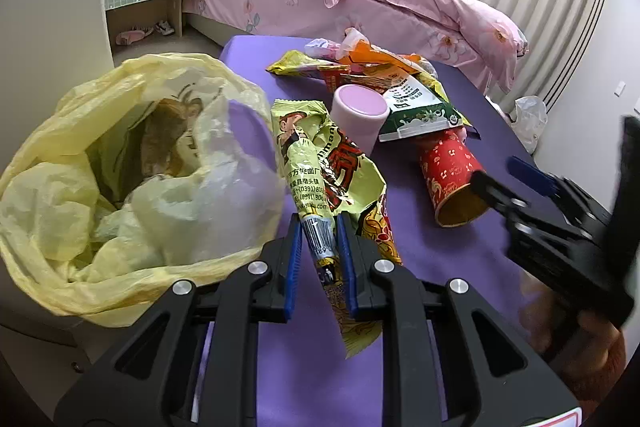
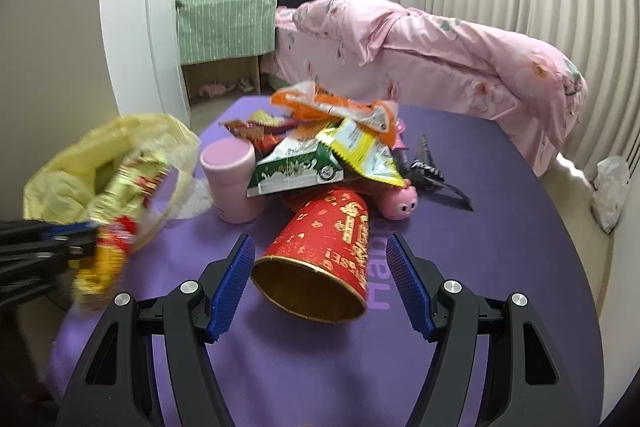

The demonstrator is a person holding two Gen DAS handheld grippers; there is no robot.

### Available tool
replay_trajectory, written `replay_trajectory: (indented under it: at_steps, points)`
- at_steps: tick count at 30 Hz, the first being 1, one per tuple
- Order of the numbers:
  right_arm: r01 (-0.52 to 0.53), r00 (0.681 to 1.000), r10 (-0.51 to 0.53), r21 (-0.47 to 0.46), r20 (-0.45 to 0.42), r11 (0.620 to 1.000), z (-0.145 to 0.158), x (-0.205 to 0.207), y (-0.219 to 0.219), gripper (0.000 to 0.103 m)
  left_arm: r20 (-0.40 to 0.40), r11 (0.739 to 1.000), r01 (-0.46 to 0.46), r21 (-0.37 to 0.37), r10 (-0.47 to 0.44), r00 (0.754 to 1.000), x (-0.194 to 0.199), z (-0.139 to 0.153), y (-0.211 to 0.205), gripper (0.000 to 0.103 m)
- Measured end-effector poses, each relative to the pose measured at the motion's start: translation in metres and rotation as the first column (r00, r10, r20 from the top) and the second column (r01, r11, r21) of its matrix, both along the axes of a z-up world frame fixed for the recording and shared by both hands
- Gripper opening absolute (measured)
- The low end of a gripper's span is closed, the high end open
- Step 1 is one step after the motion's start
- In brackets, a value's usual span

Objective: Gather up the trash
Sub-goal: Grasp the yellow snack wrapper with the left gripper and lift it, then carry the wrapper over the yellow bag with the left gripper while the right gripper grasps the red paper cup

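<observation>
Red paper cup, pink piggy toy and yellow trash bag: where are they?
red paper cup [image 2: 320,247]: right wrist view, on its side wall.
pink piggy toy [image 2: 402,203]: right wrist view, on its face.
yellow trash bag [image 1: 52,211]: left wrist view, on its left wall.

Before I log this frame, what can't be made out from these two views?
- Yellow bag, left wrist view: contents beyond crumpled plastic and something brown are unclear; folds hide the rest.
- Yellow wrapper, right wrist view: motion-blurred, print unreadable.
- Right gripper, left wrist view: blurred.
- Pink pig toy, right wrist view: mostly buried under wrappers.
</observation>
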State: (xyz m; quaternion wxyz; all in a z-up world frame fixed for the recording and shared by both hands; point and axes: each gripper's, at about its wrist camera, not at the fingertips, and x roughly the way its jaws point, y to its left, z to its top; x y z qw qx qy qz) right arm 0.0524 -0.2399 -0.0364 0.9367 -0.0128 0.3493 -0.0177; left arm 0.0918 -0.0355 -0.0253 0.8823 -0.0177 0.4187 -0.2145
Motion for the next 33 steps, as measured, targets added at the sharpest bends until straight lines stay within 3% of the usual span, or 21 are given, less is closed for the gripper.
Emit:
replay_trajectory:
  at_steps: [7,9,17,18,19,22,25,33]
  points:
    - [-0.037,0.997,0.043,0.095,-0.068,0.995,-0.016,0.011,-0.013,0.065,0.007,0.999,-0.038,-0.017,0.039,0.999,-0.004,0.001,0.030,0.017]
    - [-0.050,0.996,0.055,0.075,-0.069,0.996,-0.015,0.007,-0.009,0.065,0.008,0.998,-0.051,-0.026,0.051,0.999,-0.006,0.002,0.037,0.017]
    - [-0.132,0.991,0.134,0.083,-0.022,0.988,0.017,-0.017,0.000,0.046,0.067,0.997,-0.056,-0.046,0.059,0.996,-0.017,0.020,0.050,0.017]
    - [-0.140,0.990,0.142,0.084,-0.009,0.987,0.024,-0.021,0.001,0.042,0.076,0.997,-0.059,-0.048,0.062,0.995,-0.018,0.022,0.053,0.017]
    - [-0.162,0.987,0.161,0.100,0.010,0.982,0.034,-0.026,0.001,0.008,0.085,0.997,-0.062,-0.051,0.067,0.994,-0.019,0.026,0.056,0.017]
    - [-0.198,0.980,0.195,0.143,0.031,0.970,0.057,-0.029,0.003,0.006,0.111,0.996,-0.076,-0.051,0.082,0.990,-0.022,0.034,0.063,0.017]
    - [-0.233,0.972,0.227,0.100,0.061,0.967,0.076,-0.029,0.013,0.006,0.140,0.993,-0.104,-0.049,0.110,0.984,-0.023,0.043,0.073,0.017]
    - [-0.225,0.974,0.222,0.087,0.041,0.971,0.064,-0.026,0.017,0.007,0.118,0.992,-0.111,-0.058,0.117,0.986,-0.020,0.036,0.083,0.017]
